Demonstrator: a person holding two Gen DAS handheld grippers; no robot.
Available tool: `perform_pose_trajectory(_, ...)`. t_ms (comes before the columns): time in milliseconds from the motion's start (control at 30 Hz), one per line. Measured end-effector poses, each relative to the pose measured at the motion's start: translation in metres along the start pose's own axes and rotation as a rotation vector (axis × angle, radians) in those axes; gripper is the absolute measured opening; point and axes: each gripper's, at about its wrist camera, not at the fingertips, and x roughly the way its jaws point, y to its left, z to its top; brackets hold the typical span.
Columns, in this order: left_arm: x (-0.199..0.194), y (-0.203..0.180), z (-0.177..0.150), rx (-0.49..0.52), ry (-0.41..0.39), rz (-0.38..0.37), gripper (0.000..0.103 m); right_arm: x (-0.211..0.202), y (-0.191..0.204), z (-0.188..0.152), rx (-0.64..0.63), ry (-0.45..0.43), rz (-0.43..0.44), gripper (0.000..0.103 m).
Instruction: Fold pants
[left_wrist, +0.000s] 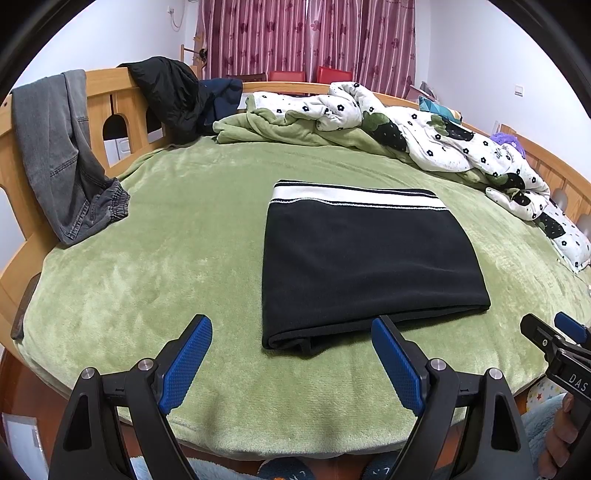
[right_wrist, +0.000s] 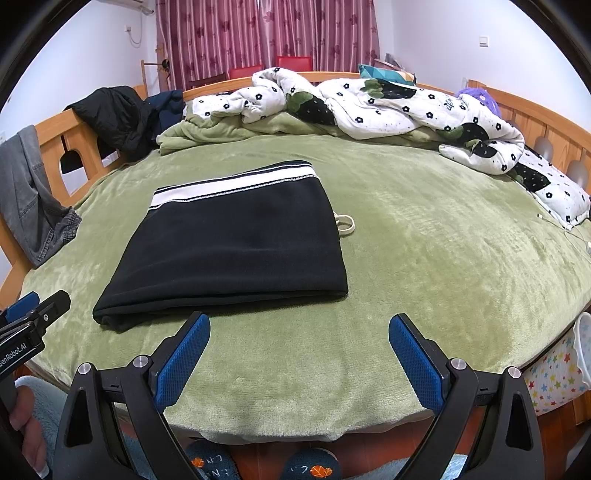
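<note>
Black pants (left_wrist: 365, 266) with a white, black-striped waistband lie folded in a flat rectangle on the green bed blanket (left_wrist: 166, 229); they also show in the right wrist view (right_wrist: 236, 247), with a white drawstring (right_wrist: 345, 224) sticking out at their right edge. My left gripper (left_wrist: 291, 328) is open and empty, just in front of the pants' near edge. My right gripper (right_wrist: 299, 328) is open and empty, in front of the pants' near right corner, and it shows at the right edge of the left wrist view (left_wrist: 550, 328).
A white flowered quilt (right_wrist: 388, 107) is bunched along the back and right of the bed. Grey jeans (left_wrist: 59, 147) and a black jacket (left_wrist: 166, 92) hang over the wooden bed rail (left_wrist: 107, 99) at left. The blanket's front edge (right_wrist: 295, 424) drops off just below my grippers.
</note>
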Motion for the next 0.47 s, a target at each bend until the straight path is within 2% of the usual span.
perform_pose_trajectory(333, 0.001, 0.0024, 0.0003, -0.003, 0.005, -0.001, 0.088, -0.0015, 0.0018, 0.0016, 0.007, 0.003, 0.002, 0.096)
perform_pose_trajectory(467, -0.0001, -0.0004, 0.0, -0.013, 0.018, 0.006, 0.088, -0.0045, 0.0021, 0.0071, 0.045, 0.011, 0.044, 0.096)
